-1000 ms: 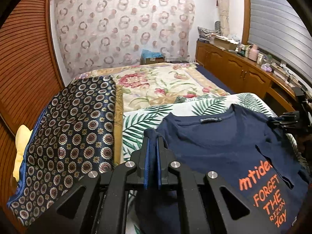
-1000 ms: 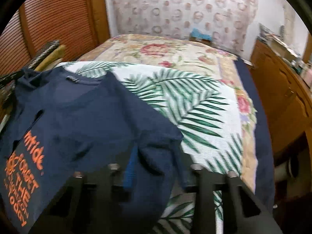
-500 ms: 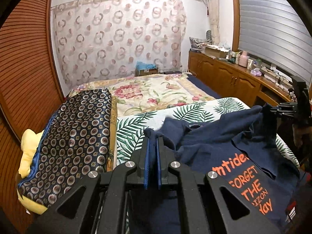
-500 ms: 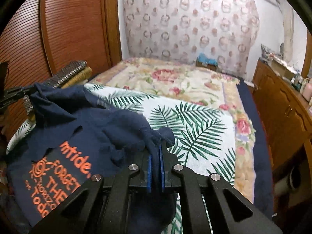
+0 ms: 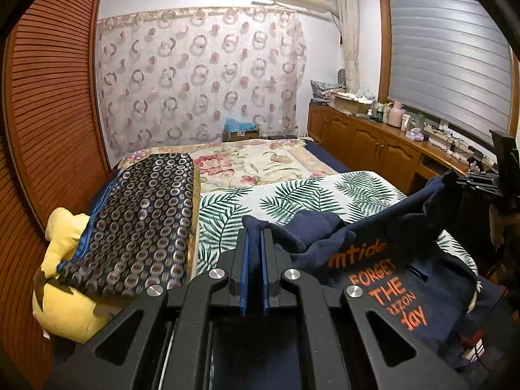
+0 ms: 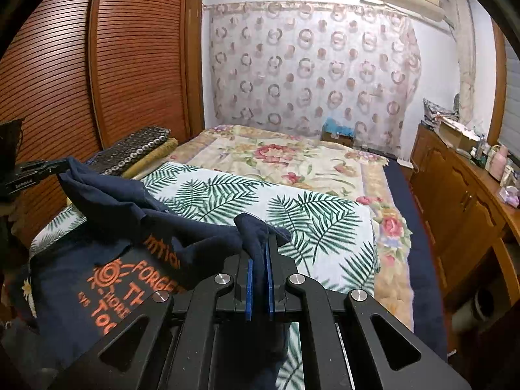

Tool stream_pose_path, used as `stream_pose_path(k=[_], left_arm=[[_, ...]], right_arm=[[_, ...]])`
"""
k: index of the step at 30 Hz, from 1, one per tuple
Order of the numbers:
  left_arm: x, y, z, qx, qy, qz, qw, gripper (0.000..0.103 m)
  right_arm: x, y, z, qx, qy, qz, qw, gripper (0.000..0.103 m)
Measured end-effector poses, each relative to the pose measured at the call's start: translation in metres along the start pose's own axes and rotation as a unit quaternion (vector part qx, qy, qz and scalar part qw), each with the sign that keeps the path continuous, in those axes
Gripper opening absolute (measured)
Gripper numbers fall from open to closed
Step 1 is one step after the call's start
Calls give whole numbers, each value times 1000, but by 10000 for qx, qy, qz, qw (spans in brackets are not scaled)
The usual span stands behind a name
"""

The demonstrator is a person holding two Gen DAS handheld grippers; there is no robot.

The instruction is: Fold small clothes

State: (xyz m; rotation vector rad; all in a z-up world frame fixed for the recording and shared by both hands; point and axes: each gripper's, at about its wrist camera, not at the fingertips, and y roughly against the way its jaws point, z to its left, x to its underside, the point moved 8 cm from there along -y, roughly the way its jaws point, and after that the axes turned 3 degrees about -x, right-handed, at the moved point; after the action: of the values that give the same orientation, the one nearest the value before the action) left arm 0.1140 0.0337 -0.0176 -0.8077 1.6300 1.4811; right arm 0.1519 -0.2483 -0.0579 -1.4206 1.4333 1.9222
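Observation:
A navy T-shirt (image 5: 406, 260) with orange lettering hangs between my two grippers above the palm-leaf sheet (image 5: 292, 195). My left gripper (image 5: 255, 237) is shut on one upper corner of the shirt. My right gripper (image 6: 260, 243) is shut on the other upper corner; it shows at the right edge of the left wrist view (image 5: 468, 180). The shirt (image 6: 107, 276) sags in the middle, its printed front facing up and its lower part lying at the bed's near edge. The left gripper shows at the left edge of the right wrist view (image 6: 61, 165).
A folded dark patterned blanket (image 5: 139, 214) on a yellow pillow (image 5: 61, 299) lies along the bed's left side. A floral bedspread (image 6: 286, 159) covers the far half. Wooden cabinets (image 6: 461, 201) run along the right, a slatted wardrobe (image 6: 97, 65) along the left.
Both grippers have lifted the shirt's upper corners off the sheet and pulled back towards the near edge; the shirt went from lying flat to hanging bunched between them.

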Motion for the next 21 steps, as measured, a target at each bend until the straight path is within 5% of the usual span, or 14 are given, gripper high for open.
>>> stream_pose_path(k=[12, 21], left_arm=[[49, 60, 13, -16, 194, 96, 9998, 7], [104, 51, 22, -57, 494, 682, 9964, 7]], right_arm=[[41, 82, 19, 93, -58, 168, 9998, 5], [95, 83, 28, -103, -328, 927, 9951, 5]])
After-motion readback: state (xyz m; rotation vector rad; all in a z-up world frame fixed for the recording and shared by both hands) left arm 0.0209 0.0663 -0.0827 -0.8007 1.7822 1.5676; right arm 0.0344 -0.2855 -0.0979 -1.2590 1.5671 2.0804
